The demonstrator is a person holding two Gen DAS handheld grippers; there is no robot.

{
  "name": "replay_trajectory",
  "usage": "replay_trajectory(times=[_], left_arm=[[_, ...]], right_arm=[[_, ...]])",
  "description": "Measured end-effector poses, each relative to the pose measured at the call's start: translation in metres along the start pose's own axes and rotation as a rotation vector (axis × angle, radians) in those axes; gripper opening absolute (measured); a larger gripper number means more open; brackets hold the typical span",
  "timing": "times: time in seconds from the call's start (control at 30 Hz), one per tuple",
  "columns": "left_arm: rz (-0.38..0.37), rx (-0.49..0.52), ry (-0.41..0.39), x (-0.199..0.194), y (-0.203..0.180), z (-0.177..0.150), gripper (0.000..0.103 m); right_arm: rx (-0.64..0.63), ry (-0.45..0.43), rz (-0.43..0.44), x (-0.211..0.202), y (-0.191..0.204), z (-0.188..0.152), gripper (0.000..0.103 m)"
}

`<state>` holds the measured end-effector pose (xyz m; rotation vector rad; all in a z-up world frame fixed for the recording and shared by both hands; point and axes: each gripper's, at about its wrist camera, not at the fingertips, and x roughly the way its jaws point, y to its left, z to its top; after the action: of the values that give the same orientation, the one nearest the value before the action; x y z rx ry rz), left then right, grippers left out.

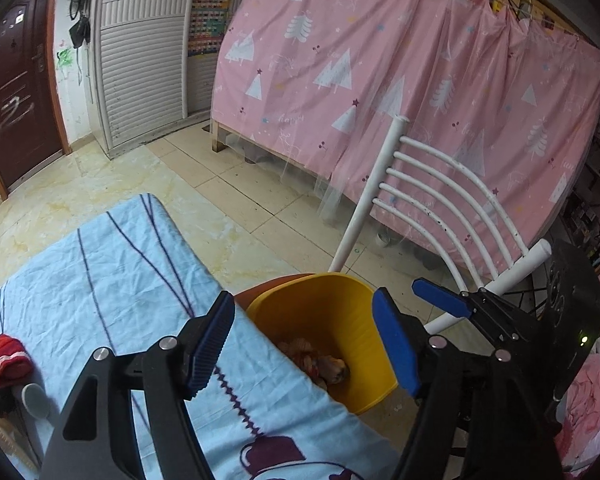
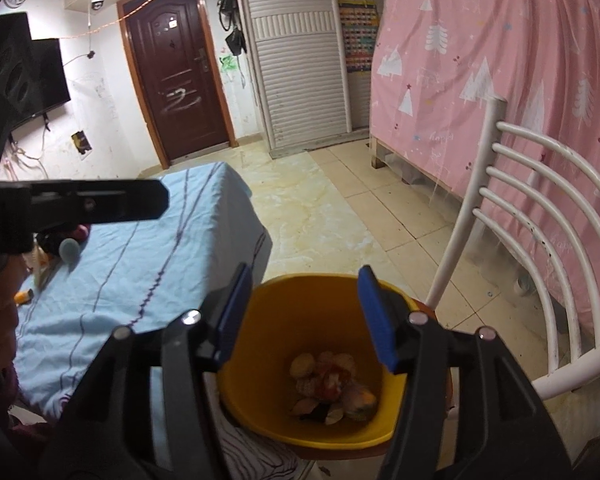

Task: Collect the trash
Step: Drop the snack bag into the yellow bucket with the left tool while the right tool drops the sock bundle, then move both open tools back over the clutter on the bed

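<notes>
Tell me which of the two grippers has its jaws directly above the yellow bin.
The right gripper: its jaws frame the yellow bin and the trash inside. The left gripper hangs over the table's edge beside it.

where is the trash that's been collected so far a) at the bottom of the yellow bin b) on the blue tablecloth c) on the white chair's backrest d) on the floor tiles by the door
a: in the right wrist view, peels and scraps lie in a heap at the bottom of the yellow bin, which sits on the seat of the white chair beside the table's edge.
</notes>
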<state>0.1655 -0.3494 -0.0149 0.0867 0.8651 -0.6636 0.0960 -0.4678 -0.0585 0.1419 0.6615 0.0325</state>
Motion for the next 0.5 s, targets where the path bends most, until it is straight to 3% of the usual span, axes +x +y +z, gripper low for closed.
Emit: replay_trajectory(times=[0.5], left_arm=[[0.064, -0.081, -0.121, -0.081, 0.061, -0.018, 0.064]], right_arm=[[-0.146, 0.017, 0.091, 0.01, 0.092, 0.015, 0.053]])
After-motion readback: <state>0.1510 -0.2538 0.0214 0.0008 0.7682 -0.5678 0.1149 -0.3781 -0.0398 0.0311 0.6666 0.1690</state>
